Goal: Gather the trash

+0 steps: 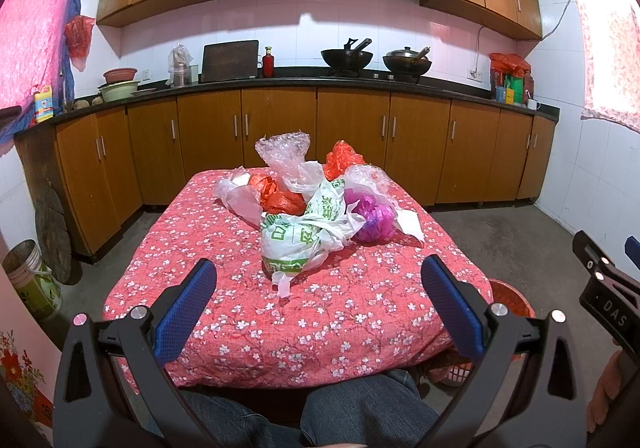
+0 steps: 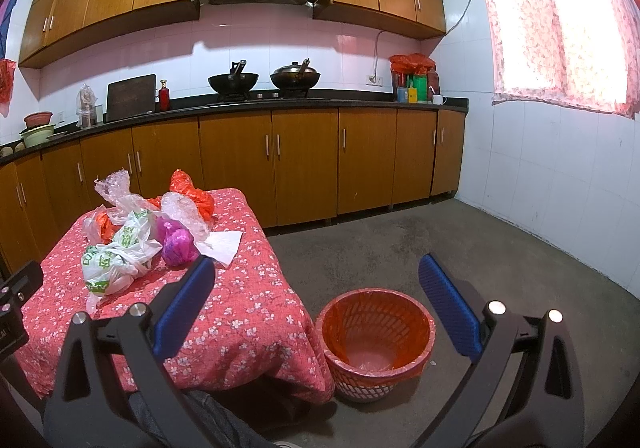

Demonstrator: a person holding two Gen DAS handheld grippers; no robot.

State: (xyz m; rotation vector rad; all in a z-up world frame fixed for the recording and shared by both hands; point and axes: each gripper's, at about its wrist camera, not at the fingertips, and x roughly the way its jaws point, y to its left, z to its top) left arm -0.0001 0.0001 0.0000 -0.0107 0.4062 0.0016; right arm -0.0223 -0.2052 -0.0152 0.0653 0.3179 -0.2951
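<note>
Left wrist view: the left gripper (image 1: pixel 318 302) is held low over the near edge of the table (image 1: pixel 224 308), its jaws spread wide apart and nothing between them. The pile of trash is heaped toward the far middle of the flowered cloth, well ahead of the jaws. Nearest lies the white bag with green print (image 1: pixel 298 236), knotted and bulging; just behind it to the right a purple bag (image 1: pixel 370 218) is seen, touching a sheet of white paper (image 1: pixel 410 224). Orange bags (image 1: pixel 280 196) and crumpled clear plastic (image 1: pixel 284 152) are stacked behind and against one another. The left gripper is aimed straight at the white bag, so that bag is judged the likeliest first pick.

In the right wrist view the right gripper (image 2: pixel 316 302) is likewise held with its jaws wide apart and empty, pointed not at the pile but at the orange basket (image 2: pixel 416 312) standing on the floor just beside the table's corner. The basket is lined with an orange bag and looks empty, which suggests collection has hardly begun. Its place close to the table edge lets each item be carried over and dropped with little travel. The bags are light and slack, so a knot or gathered fold is judged a surer grip than a loose skin.
</note>
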